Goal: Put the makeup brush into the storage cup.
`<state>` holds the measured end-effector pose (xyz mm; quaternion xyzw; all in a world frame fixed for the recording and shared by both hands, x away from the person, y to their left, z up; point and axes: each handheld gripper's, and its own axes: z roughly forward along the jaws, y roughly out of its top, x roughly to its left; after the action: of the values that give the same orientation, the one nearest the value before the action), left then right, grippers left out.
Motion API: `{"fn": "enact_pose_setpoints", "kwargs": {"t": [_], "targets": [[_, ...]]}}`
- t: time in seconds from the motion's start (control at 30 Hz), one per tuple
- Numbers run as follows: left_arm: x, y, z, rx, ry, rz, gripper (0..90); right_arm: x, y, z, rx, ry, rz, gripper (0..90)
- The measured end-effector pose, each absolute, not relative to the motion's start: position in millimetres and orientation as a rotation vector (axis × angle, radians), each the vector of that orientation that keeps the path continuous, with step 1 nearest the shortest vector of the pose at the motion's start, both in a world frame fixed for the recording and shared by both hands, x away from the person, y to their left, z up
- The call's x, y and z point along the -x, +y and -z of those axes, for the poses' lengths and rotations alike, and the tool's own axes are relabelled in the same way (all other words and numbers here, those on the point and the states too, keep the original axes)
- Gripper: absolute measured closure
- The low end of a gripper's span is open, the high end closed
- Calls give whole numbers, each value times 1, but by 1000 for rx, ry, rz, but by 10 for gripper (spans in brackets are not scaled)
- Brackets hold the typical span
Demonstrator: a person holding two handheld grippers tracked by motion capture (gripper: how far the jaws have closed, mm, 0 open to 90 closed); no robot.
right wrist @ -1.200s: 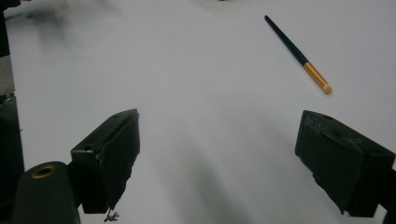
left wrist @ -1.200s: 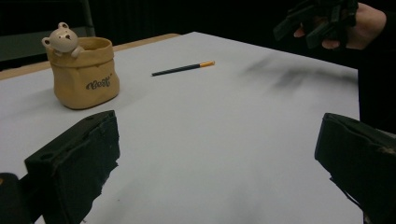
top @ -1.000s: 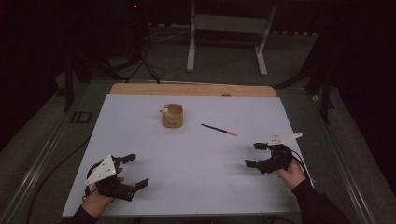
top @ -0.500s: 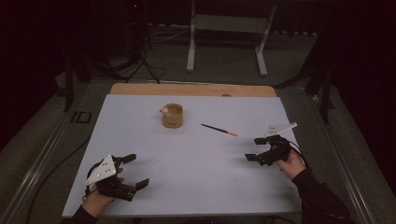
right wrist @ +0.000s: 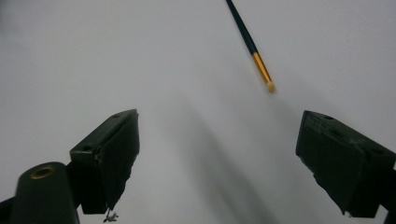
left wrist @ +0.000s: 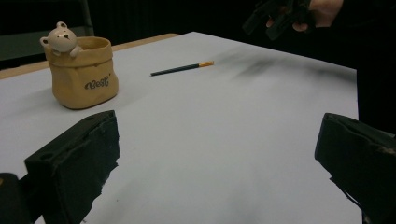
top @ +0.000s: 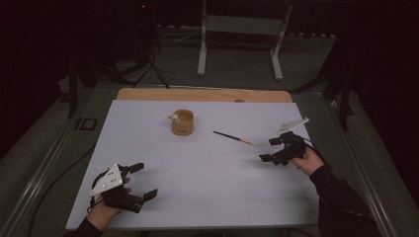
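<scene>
While the white table (top: 207, 182) spreads wide under my high view, I see my left gripper (top: 141, 181) at its near left corner, jaws spread apart and holding nothing. My right gripper (top: 270, 149) hangs at the right side, lifted off the surface, jaws likewise released and empty. Toward the far middle stands a tan pot (top: 182, 122) with a small bear figure (left wrist: 61, 37) on its rim. Between pot and right gripper lies a dark pencil (top: 231, 137), its orange end nearest that gripper.
</scene>
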<state>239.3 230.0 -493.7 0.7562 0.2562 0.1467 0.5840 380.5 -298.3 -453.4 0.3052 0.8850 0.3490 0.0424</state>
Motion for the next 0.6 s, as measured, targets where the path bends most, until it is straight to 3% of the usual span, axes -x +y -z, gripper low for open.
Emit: {"fn": "enact_pose_setpoints", "kwargs": {"t": [0.6], "targets": [[-239, 231, 494, -1759, 603, -335, 11, -423, -280, 455, -920, 2853, -697, 165]]}}
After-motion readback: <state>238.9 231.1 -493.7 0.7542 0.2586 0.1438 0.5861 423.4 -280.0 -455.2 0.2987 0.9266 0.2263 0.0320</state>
